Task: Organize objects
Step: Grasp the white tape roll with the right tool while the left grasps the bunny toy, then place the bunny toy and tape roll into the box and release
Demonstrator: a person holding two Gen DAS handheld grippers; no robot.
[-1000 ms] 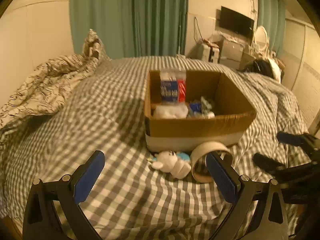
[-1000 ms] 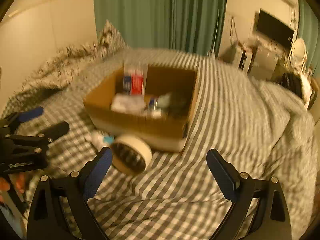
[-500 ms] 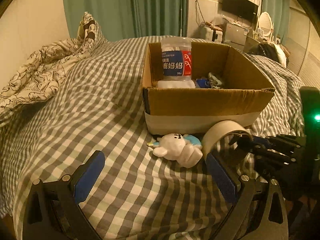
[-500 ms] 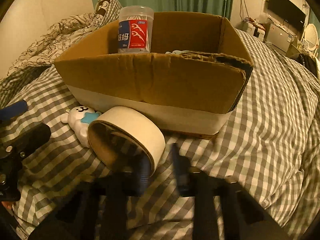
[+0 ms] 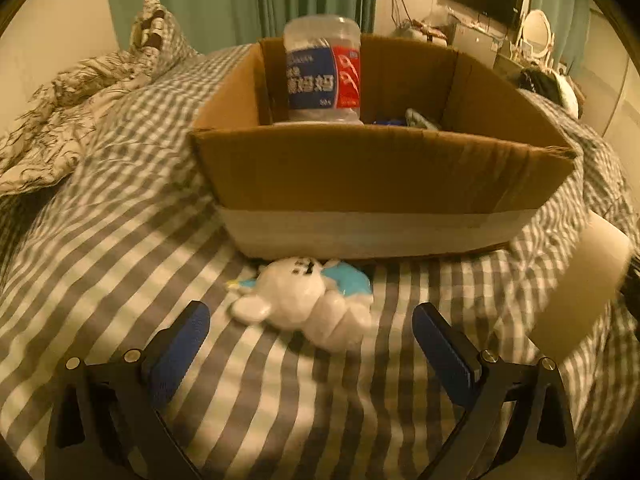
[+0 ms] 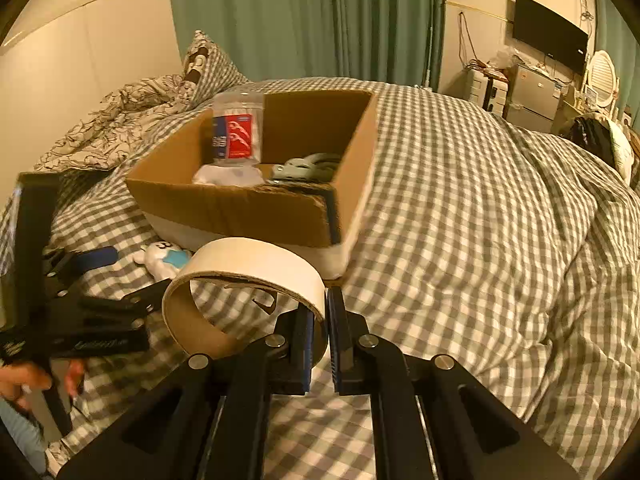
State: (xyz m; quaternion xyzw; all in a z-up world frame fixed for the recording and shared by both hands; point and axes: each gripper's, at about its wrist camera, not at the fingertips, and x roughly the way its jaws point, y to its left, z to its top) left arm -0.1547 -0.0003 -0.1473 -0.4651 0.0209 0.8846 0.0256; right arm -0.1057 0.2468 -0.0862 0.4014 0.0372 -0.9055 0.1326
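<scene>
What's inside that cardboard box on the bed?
In the cardboard box: an upright clear jar with a red-and-blue label, something white under it, and a grey-green tangle. The near wall hides the rest of the floor.

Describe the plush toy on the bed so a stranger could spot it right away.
Find the open cardboard box on the checked bedspread. Against the box's near wall, on the cover, lies the plush toy, between the open fingers of the left tool. It is the only soft white figure with light blue patches; the tape roll nearby is a hollow ring, held by the right tool.
</scene>
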